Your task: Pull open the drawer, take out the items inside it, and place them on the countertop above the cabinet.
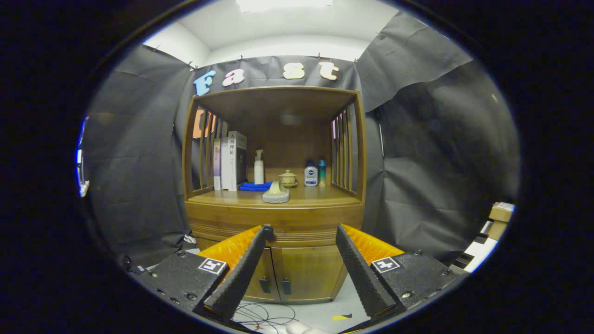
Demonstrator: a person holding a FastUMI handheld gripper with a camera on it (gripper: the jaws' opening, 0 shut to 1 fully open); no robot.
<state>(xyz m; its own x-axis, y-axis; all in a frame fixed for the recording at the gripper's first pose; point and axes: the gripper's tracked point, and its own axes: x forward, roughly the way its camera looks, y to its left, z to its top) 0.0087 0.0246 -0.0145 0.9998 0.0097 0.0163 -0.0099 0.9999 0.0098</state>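
- My gripper (pixel 301 228) sits low in the frame with its two ribbed black fingers (pixel 241 273) spread wide apart; nothing is between them, so it is released and empty.
- The fingertips reach up to the wooden cabinet (pixel 274 218), at the level of the ribbed band under its top. I cannot tell whether they touch it.
- The drawer (pixel 304 235) is that ribbed band between my fingertips, in the lower centre of the frame. It looks closed, flush with the cabinet front.
- Below it, two cabinet doors (pixel 304 271) with small dark handles are shut.
- The countertop (pixel 315 197) lies just above centre, under an open shelf frame with slatted sides.
- On it, toward the left, several books (pixel 230 161) stand upright, with a folded blue cloth (pixel 254 186) lying beside them.
- A white pump bottle (pixel 259 168) stands behind the cloth.
- A pale, rounded object on a grey base (pixel 276 193) sits near the front edge, centre.
- Behind it is a small lidded cup (pixel 288 178) on a saucer; to its right are a small white bottle (pixel 310 176) and a teal bottle (pixel 322 173).
- Thin cables (pixel 264 317) lie on the floor at the bottom, between my fingers.
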